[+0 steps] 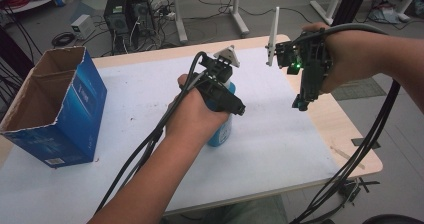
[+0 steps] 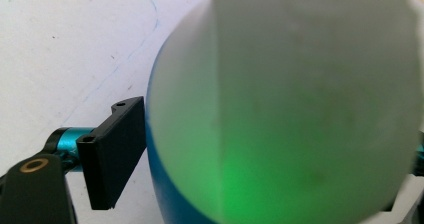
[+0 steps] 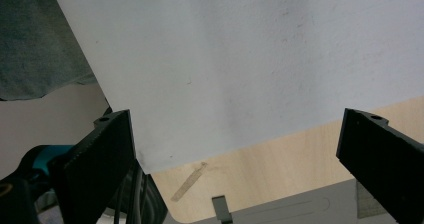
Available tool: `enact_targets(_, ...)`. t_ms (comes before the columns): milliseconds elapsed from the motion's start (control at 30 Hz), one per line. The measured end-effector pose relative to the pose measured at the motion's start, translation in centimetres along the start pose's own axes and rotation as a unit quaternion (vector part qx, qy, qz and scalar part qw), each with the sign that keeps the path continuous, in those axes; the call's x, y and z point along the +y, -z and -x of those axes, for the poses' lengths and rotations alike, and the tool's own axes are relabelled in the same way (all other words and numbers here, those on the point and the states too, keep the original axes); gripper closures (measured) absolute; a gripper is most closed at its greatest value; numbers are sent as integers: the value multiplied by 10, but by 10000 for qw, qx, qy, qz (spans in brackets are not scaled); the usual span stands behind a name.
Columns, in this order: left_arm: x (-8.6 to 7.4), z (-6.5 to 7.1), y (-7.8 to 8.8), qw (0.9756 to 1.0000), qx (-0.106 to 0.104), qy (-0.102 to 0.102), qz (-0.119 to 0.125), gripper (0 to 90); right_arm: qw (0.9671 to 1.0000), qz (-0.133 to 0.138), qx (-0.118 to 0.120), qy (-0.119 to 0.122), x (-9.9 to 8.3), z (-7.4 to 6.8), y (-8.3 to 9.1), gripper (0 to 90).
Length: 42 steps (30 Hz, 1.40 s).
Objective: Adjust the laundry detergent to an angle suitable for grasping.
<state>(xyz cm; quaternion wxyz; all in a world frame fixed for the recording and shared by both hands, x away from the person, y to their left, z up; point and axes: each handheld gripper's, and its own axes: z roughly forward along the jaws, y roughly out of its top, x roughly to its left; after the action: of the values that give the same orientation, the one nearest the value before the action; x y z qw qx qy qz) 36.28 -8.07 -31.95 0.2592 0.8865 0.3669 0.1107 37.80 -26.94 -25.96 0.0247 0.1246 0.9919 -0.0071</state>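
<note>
Bottle: blue plastic bottle with a frosted white upper part stands upright on the white sheet, near the middle of the table; in the high view its blue lower body shows just below the left hand.
Bottle lettering: none can be read; the left gripper view is too close and blurred, with a green glow across the bottle.
Left gripper: comes at the bottle from above and from the person's side; one black jaw lies against the bottle's side in the left gripper view, the other sits at the far right edge of that view.
Left claw state: clenched about the bottle, which stands between the jaws; pad contact is plain on the near jaw only.
Right gripper: held raised above the right edge of the table, pointing down, well apart from the bottle.
Right claw state: released, jaws wide apart with nothing between them.
Table cover: white paper sheet over the light wooden table; faint marks and specks, no writing.
Box: open blue cardboard box stands at the table's left end, well apart from the bottle.
Box lettering: white print and a small label on its blue sides, too small to read.
Floor: black computer towers and cables beyond the table.
</note>
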Motion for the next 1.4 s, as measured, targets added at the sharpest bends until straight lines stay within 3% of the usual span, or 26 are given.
enact_targets(667,1,1,-1,9999,133,-92,-2,223,10000,25,9,-7,2,2,-1,12)
enact_targets(833,0,2,-2,9997,208,-126,-25,246,10000,22,-7,88,3,2,-1,13)
enact_targets(1033,0,3,-3,9996,243,-145,-49,276,10000,33,-14,6,2,1,0,13)
enact_targets(1233,0,4,-3,9998,113,-162,-43,390,10000,9,-22,53,2,2,0,13)
enact_targets(1400,0,1,-3,10000,-1,-39,-65,412,10000,15,-20,21,2,2,-1,13)
